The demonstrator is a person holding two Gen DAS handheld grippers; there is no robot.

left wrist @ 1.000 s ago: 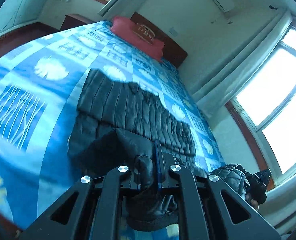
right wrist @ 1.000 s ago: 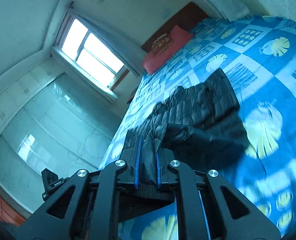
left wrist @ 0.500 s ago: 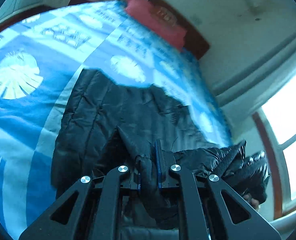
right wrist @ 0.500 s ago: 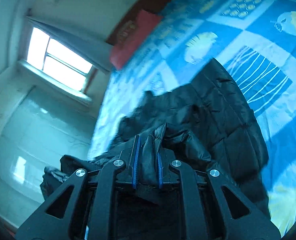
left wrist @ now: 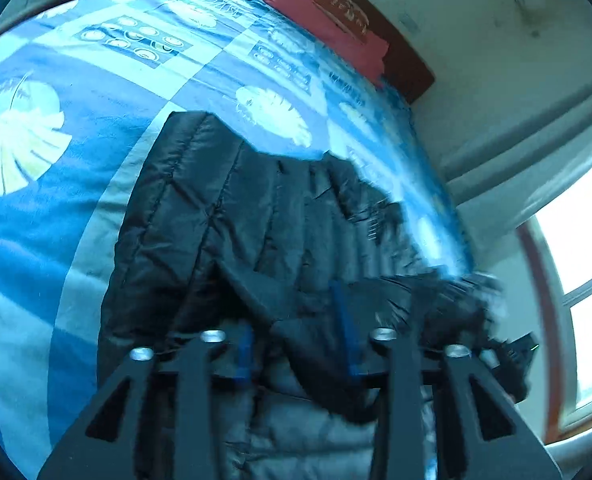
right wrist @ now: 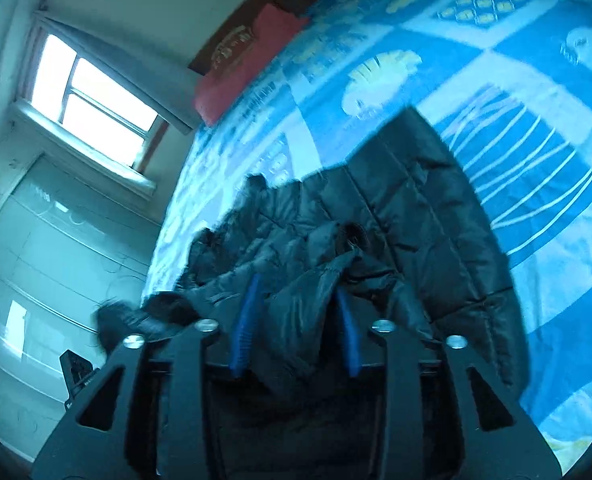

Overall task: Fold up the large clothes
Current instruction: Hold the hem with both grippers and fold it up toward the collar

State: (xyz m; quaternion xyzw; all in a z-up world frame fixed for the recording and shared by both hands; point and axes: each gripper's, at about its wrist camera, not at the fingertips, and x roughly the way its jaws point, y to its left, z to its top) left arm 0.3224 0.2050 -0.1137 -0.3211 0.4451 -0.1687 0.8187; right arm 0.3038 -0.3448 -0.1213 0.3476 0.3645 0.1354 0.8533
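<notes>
A black quilted puffer jacket (left wrist: 224, 208) lies on the blue patterned bed (left wrist: 36, 220), its near part folded over onto the rest. My left gripper (left wrist: 294, 320) hangs low over the near left fold. Its jaws are opening, and a loose ridge of jacket fabric still stands between the blue pads (left wrist: 344, 320). In the right wrist view the same jacket (right wrist: 416, 200) spreads ahead. My right gripper (right wrist: 296, 300) is over the near right fold with its jaws also opening. A hump of fabric sits between them with no squeeze on it.
A red pillow (left wrist: 328, 16) and a dark headboard sit at the far end of the bed (right wrist: 496, 60). A bright window (right wrist: 88, 96) and a tiled wall flank the bed's side. The other gripper's black body (left wrist: 516, 356) shows at the right edge.
Both grippers carried the jacket's near edge forward and down onto the rest of the jacket. Both sets of jaws, shut on fabric before, now stand apart.
</notes>
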